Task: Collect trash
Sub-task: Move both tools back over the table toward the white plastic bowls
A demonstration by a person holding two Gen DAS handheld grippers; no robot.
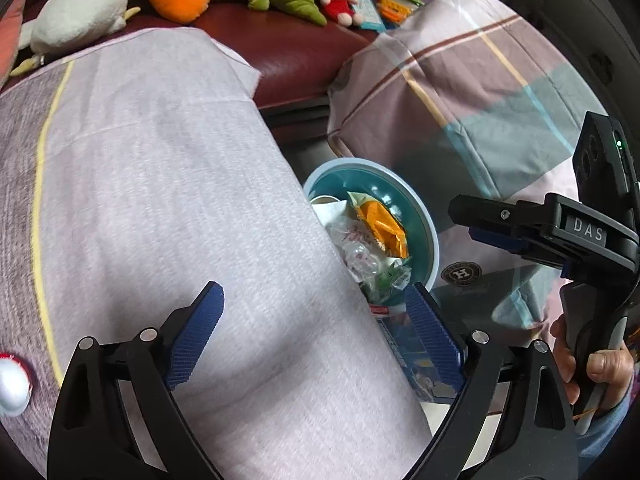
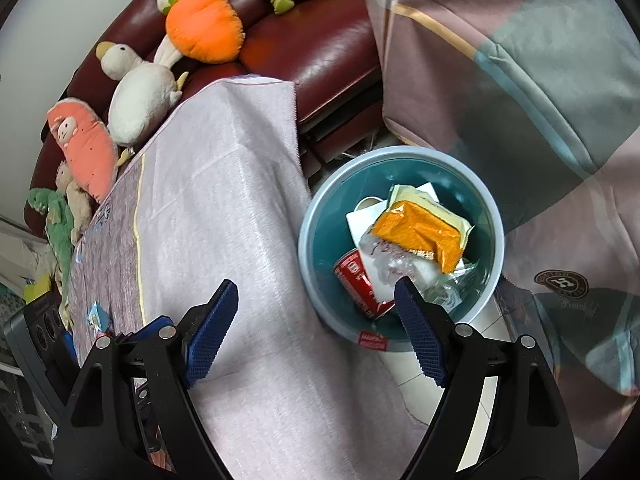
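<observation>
step: fetch next trash | left tongs agape, empty | right tongs agape, empty | trash: orange packet, red can inside teal bin beside cloth-covered tabletop | advice: approach blue wrapper low, pinch centre

A tabletop under a pale pink cloth fills the left; a small blue packet lies on its near left part. Right of it, on the tiled floor, stands a teal bin. Behind, a dark red sofa carries plush toys.
</observation>
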